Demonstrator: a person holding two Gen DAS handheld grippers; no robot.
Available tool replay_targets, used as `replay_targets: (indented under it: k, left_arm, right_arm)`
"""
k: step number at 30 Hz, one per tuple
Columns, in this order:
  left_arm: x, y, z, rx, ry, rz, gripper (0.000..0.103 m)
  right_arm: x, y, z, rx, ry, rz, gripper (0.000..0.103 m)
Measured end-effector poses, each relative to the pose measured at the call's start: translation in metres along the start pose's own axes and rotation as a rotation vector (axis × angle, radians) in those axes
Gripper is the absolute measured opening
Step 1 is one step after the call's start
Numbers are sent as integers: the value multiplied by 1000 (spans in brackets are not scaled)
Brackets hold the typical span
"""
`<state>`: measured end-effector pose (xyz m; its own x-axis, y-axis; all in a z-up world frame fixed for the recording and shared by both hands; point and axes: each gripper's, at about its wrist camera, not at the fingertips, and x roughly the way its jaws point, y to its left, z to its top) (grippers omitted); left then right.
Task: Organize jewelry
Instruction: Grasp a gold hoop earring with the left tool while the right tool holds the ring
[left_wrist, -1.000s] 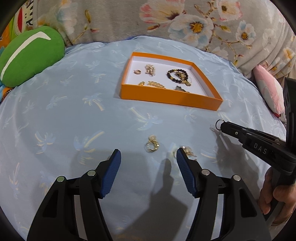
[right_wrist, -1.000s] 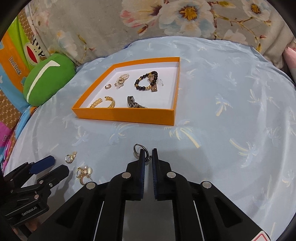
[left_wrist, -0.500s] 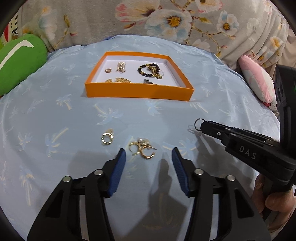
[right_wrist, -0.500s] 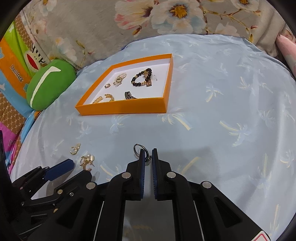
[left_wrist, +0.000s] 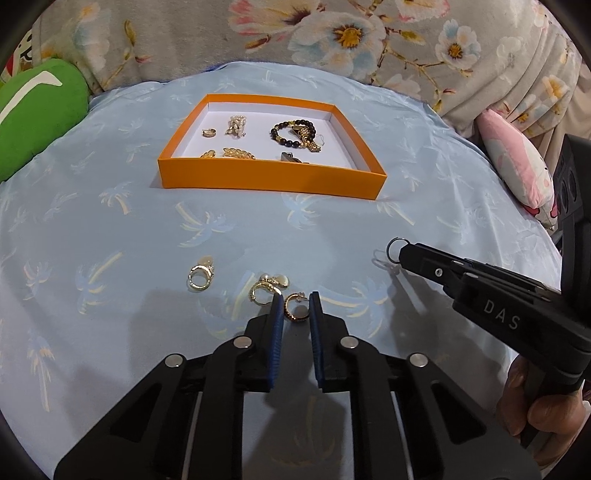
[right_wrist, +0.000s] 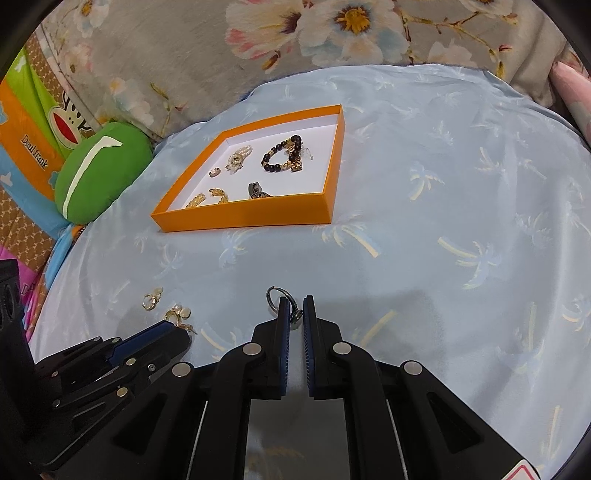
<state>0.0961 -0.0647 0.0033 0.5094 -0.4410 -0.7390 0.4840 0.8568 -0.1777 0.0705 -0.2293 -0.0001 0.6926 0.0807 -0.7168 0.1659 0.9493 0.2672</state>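
Left hand-held gripper, jaws just closed, pinches a gold hoop earring on the blue cloth; right hand-held gripper clenches a thin ring, near the orange box.

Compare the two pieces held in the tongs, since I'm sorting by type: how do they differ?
The small gold hoop earring in the left tongs is gold and thick; the thin dark metal ring in the right tongs is dark and wiry. The gold hoop sits between its pads; the dark ring sticks out beyond its fingertips. Both are round pieces pinched above the pale blue palm-print cloth, outside the shallow orange box.
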Motion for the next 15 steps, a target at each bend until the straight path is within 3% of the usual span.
replay_targets:
  k: [2, 15]
  left_arm:
    - [0, 0, 0, -4, 0, -6, 3]
    - [-16, 5, -4, -19, -38, -24, 0]
  right_arm:
    - [-1, 0, 0, 0, -5, 2, 7]
    - [-4, 0, 1, 0, -18, 6, 7]
